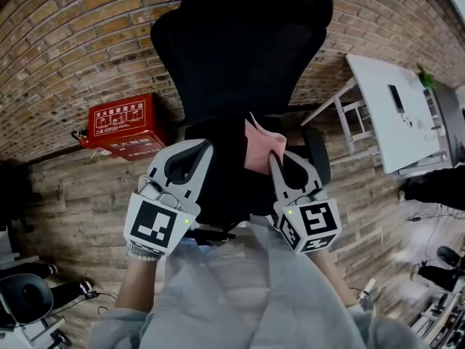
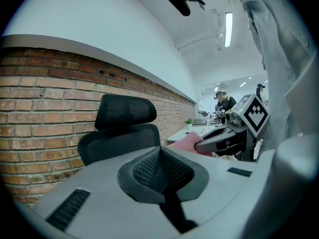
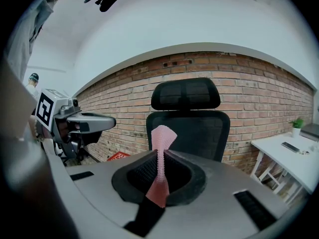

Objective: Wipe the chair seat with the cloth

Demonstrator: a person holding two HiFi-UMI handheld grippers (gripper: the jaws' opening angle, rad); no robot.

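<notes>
A black mesh office chair (image 1: 240, 49) stands against the brick wall, its seat (image 1: 229, 191) lying below and between my two grippers. My right gripper (image 1: 276, 157) is shut on a pink cloth (image 1: 259, 147), which sticks up from the jaws over the seat's right side. In the right gripper view the cloth (image 3: 161, 148) is pinched in the gripper (image 3: 160, 156) and flares out in front of the chair back (image 3: 189, 126). My left gripper (image 1: 202, 148) is shut and holds nothing; its own view shows the gripper (image 2: 160, 151) aimed at the headrest (image 2: 125, 111).
A red box (image 1: 122, 126) lies on the floor left of the chair, by the brick wall. A white table (image 1: 396, 107) stands to the right. Another dark chair base (image 1: 29, 297) sits at the lower left. People stand far off in the left gripper view.
</notes>
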